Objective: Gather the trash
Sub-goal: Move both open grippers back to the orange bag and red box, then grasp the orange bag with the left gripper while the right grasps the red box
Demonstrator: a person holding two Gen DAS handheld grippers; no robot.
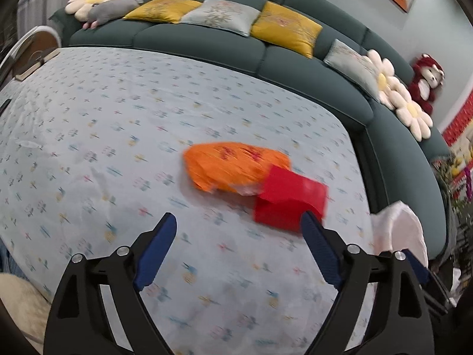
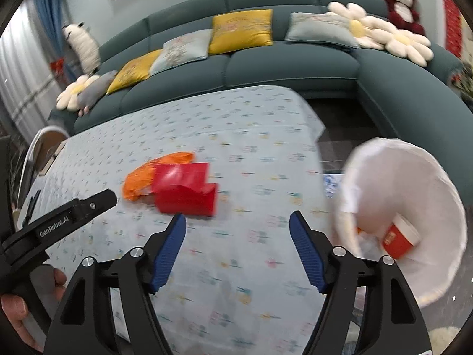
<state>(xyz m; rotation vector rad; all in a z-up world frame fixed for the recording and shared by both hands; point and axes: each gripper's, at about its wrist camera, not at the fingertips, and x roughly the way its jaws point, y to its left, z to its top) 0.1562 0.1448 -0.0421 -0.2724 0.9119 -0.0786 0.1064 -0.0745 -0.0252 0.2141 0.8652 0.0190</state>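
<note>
We note both tongs spread wide, nothing between the blue pads in either wrist view. The left tongs (image 1: 238, 222) hang over the patterned cloth of the surface (image 1: 103, 136), at the lower centre of their frame; the right tongs (image 2: 238, 222) sit likewise at the lower centre of theirs. No earlier frame is at hand.

Trash on the surface: we see a red carton (image 1: 288, 199), blurred, at the centre right of the left wrist view, its near corner just behind the tip of the right-hand pad. Whether pad and carton touch we cannot tell. An orange plastic bag (image 1: 233, 168) lies crumpled behind the carton and touching it. In the right wrist view the same carton (image 2: 184, 190) lies just above the left-hand pad, centre left of the frame, with the bag (image 2: 142, 177) behind it to the left.

A white-lined bin (image 2: 414, 177) stands beside the edge of the surface at the right of the right wrist view. Inside it we see an orange-and-white paper cup (image 2: 400, 238) lying tilted near the bottom. In the left wrist view only a pale edge of the liner (image 1: 396, 227) shows at lower right.

The other handheld unit appears at the left edge of the right wrist view, with a hand (image 2: 17, 310) around its grip.

Background: a teal sofa (image 2: 295, 62) with yellow and grey cushions across the top.
</note>
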